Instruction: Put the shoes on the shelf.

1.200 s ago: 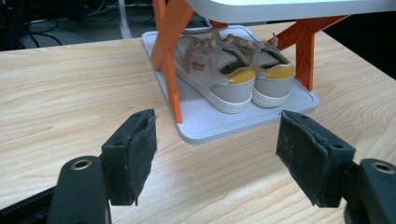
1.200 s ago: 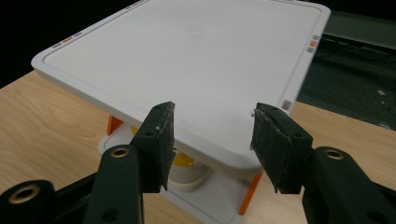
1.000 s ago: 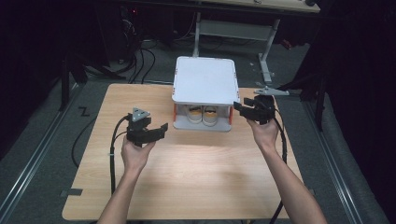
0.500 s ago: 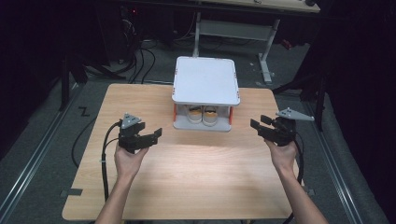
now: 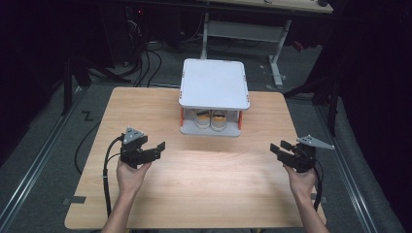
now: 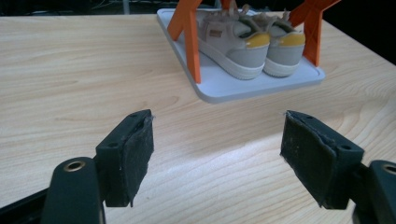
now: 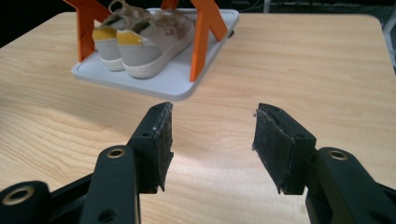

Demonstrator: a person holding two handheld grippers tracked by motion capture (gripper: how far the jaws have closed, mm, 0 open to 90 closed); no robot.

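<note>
Both grippers are held with their jaws spread wide and nothing between them. The left gripper is seen in the high view at about eight o'clock on the table, grasped by the left hand, with a grey three-cornered plate on top and a black cable trailing back toward the near edge. The right gripper is held by the right hand at about four o'clock, near the table's right edge, its jaws pointed toward ten o'clock. Both are kept well apart from each other and from the rack.

A small two-tier shoe rack is placed at twelve o'clock, toward the far edge of the table. It is made of a pale grey top shelf, a matching base tray and orange uprights. On the base tray, under the top shelf, a pair of beige sneakers is stood side by side, touching, with yellow heel patches turned toward the person.

In the left gripper view, the rack is seen ahead toward one o'clock beyond the padded jaws; in the right gripper view, it lies toward eleven o'clock.

Around the table, a dark floor with loose cables is visible at eleven o'clock, and a grey desk frame is set behind at twelve o'clock.
</note>
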